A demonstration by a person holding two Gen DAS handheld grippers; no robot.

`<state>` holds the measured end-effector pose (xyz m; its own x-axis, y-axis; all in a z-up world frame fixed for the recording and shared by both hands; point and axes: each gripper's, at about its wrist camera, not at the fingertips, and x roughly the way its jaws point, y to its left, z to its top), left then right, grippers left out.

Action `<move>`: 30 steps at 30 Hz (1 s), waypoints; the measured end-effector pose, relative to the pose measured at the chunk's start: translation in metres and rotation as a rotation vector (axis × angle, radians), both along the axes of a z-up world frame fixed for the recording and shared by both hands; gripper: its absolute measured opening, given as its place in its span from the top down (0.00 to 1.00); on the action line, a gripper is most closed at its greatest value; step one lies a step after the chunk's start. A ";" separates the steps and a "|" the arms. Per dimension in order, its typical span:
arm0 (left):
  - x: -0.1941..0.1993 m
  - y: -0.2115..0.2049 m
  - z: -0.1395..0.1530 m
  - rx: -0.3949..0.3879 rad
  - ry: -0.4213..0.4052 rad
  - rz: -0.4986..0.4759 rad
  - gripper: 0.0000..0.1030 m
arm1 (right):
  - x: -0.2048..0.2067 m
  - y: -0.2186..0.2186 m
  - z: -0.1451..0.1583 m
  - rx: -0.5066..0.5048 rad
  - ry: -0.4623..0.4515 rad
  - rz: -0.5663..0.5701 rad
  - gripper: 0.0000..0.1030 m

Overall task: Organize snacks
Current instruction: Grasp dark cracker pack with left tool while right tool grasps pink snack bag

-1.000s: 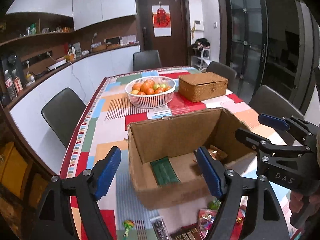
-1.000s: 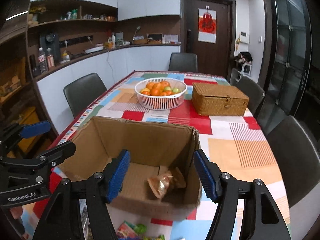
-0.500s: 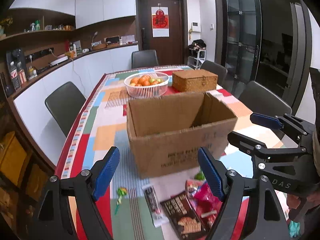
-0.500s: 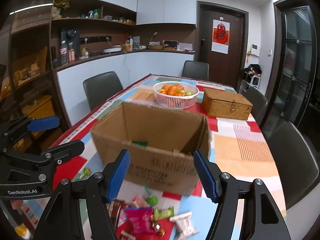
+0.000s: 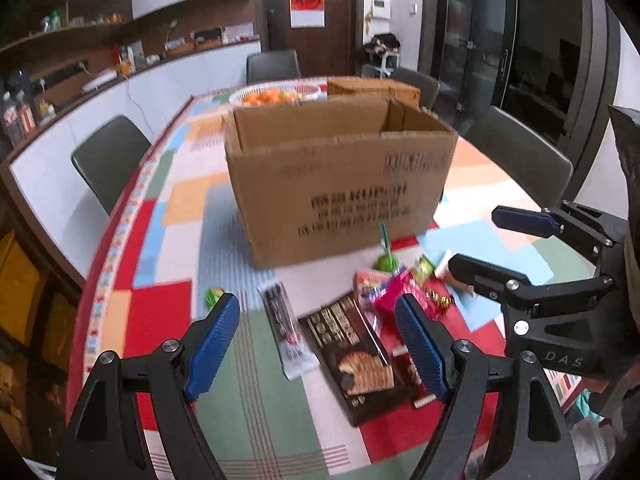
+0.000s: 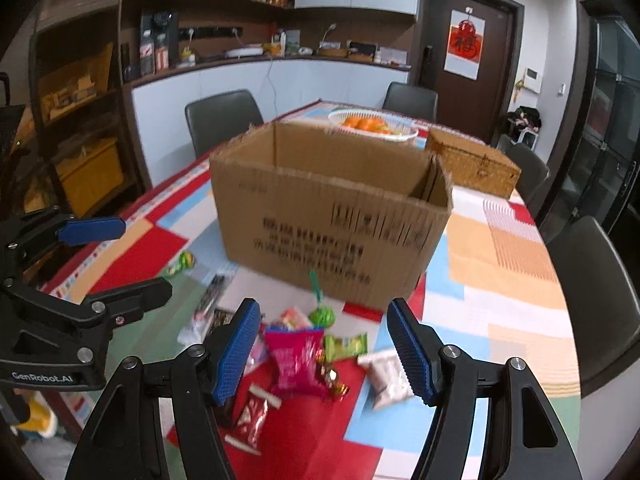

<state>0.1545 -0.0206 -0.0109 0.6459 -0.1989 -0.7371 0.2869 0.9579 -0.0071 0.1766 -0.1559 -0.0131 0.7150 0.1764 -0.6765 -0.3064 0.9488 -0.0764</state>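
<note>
Snacks lie loose on the patchwork tablecloth just in front of the open cardboard box. Dark brown biscuit pack: flat, long axis running from the near edge up toward the box, leaning slightly left. Slim clear-wrapped stick pack just to its left, roughly parallel. Magenta bag flat, top edge toward the box; small green packet and white pouch to its right; red-and-white sachet nearer the camera. Green round candy near the box's front wall, its stick pointing up toward the box. Left gripper held above the brown pack, jaws wide, nothing between. Right gripper above the magenta bag, jaws wide, empty. Behind the box: white fruit basket, wicker case.
</note>
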 end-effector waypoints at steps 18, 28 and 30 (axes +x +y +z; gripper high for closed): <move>0.025 -0.006 -0.066 -0.060 0.227 -0.026 0.35 | 0.011 -0.003 -0.073 0.039 0.224 0.007 0.42; 0.043 -0.015 -0.078 -0.060 0.273 -0.043 0.38 | 0.021 -0.005 -0.084 0.053 0.265 0.017 0.51; 0.046 -0.017 -0.081 -0.060 0.283 -0.042 0.38 | 0.022 -0.007 -0.084 0.055 0.270 0.018 0.53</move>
